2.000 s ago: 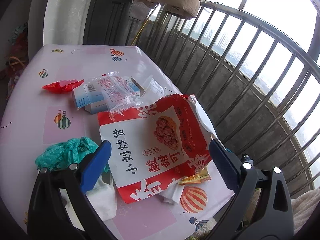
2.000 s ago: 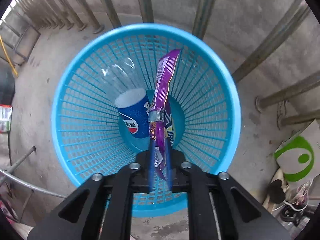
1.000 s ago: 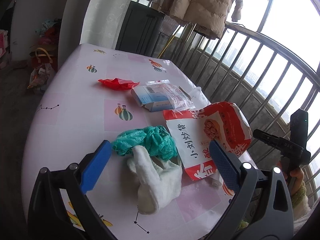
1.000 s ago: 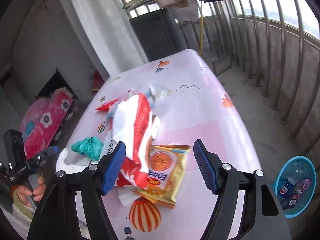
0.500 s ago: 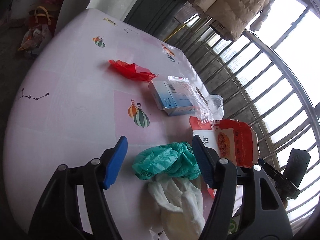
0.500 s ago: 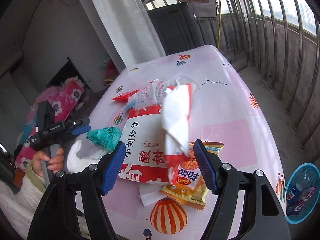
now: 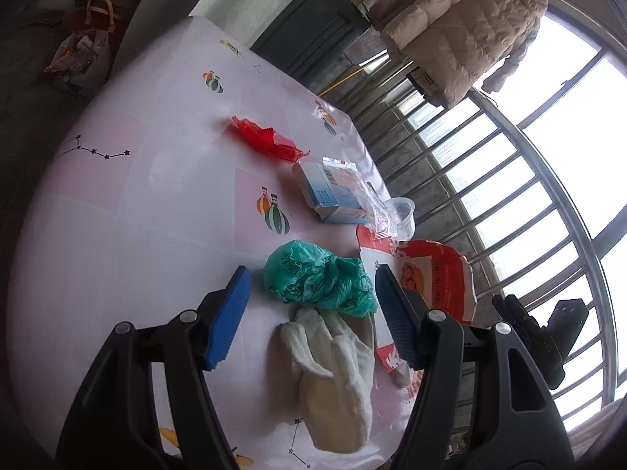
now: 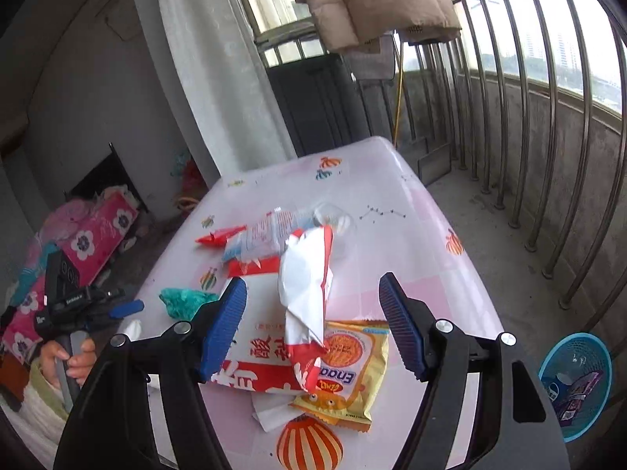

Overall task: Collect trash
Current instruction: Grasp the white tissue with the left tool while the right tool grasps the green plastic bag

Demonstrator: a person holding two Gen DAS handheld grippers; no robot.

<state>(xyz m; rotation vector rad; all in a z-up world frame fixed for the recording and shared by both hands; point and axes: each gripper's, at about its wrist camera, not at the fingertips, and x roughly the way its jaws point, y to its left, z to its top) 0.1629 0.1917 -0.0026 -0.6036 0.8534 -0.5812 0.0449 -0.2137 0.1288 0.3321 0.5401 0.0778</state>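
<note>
A crumpled green plastic bag (image 7: 317, 282) lies on the pink table (image 7: 117, 235), with a white glove (image 7: 333, 372) just in front of it. My left gripper (image 7: 312, 272) is open and straddles the green bag; its pads stand a little apart from it. My right gripper (image 8: 312, 282) is open above the table's near end, over a large red-and-white snack bag (image 8: 305, 274) with one flap standing up, and a yellow snack packet (image 8: 345, 364). Nothing is held. A person's hand (image 8: 66, 356) carries the left gripper (image 8: 98, 305).
A red wrapper (image 7: 266, 141), a blue-and-white box (image 7: 325, 196) under clear plastic and a clear cup (image 7: 399, 211) lie farther back. The blue basket (image 8: 576, 384) with a cup and a purple wrapper stands on the floor at the right, by the balcony railing (image 8: 548, 156).
The right gripper let the purple wrapper go into the basket and swung up over the table. The left gripper's jaws narrowed, and it rolled and came in around the green bag.
</note>
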